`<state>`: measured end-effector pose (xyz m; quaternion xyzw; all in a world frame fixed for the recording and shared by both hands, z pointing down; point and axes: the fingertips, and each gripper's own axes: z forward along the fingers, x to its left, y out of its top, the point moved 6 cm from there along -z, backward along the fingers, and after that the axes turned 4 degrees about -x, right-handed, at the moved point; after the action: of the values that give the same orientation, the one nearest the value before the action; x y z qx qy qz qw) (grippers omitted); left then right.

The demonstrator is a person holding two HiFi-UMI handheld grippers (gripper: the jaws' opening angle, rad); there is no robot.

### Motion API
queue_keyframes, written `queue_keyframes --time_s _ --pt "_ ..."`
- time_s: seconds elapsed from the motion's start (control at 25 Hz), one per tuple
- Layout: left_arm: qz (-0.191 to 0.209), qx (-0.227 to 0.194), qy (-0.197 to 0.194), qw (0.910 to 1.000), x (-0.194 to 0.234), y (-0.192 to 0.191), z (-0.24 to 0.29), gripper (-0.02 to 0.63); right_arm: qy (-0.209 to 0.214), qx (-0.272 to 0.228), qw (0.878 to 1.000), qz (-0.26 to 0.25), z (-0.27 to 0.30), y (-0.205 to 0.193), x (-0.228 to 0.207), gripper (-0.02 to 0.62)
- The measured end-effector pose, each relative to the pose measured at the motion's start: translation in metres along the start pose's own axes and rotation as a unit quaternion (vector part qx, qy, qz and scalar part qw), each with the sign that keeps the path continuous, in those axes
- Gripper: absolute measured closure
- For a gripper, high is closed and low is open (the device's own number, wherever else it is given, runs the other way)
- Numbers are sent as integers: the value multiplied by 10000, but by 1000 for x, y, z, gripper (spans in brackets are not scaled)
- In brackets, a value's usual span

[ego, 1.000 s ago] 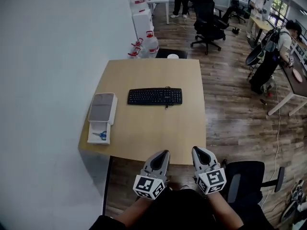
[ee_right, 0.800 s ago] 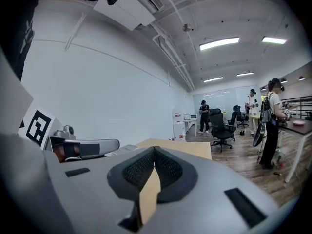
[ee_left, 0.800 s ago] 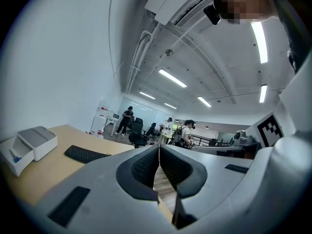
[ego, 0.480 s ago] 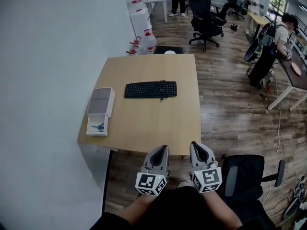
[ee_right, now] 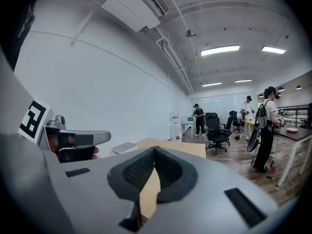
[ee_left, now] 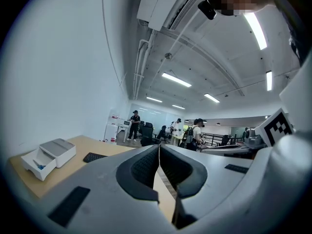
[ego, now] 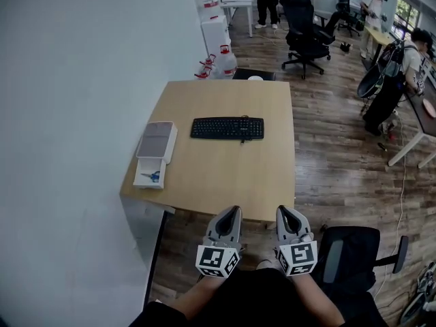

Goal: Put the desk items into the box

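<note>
A black keyboard (ego: 227, 128) lies across the middle of the wooden desk (ego: 225, 182). At the desk's left edge sits a white box (ego: 156, 152) with a grey lid; its pulled-out front part holds blue-handled scissors (ego: 151, 177). The box (ee_left: 48, 156) and keyboard (ee_left: 94, 156) also show in the left gripper view. My left gripper (ego: 231, 213) and right gripper (ego: 283, 212) hover side by side just short of the desk's near edge, both shut with nothing between the jaws.
A black office chair (ego: 354, 254) stands at my right. Behind the desk are water jugs (ego: 221, 60), a white cabinet (ego: 216, 29) and another black chair (ego: 308, 39). Several people stand at the back and right of the room. A white wall runs along the left.
The view has shifted slightly, so the desk sits a little further right in the frame. Both grippers stay shut near the desk's front edge.
</note>
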<state>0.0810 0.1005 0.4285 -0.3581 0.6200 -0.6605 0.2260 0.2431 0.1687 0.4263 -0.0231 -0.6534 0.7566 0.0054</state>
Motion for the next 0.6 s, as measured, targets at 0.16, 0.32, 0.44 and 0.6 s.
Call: queue_keyframes --time_s 0.16,0.32,0.44,0.6 --pt "-27 30 1 10000 7 -2 -4 589 -5 33 10000 -36 2 0 7 535" --pt "-51 66 -48 10000 12 -2 -4 589 -38 58 10000 -53 6 1 11 535" --pt "-91 151 -102 9998 18 -7 -3 589 -74 86 9999 -57 9 0 14 535" --pt "-119 216 -134 9996 24 -11 -4 589 -122 104 9998 -73 11 0 18 535"
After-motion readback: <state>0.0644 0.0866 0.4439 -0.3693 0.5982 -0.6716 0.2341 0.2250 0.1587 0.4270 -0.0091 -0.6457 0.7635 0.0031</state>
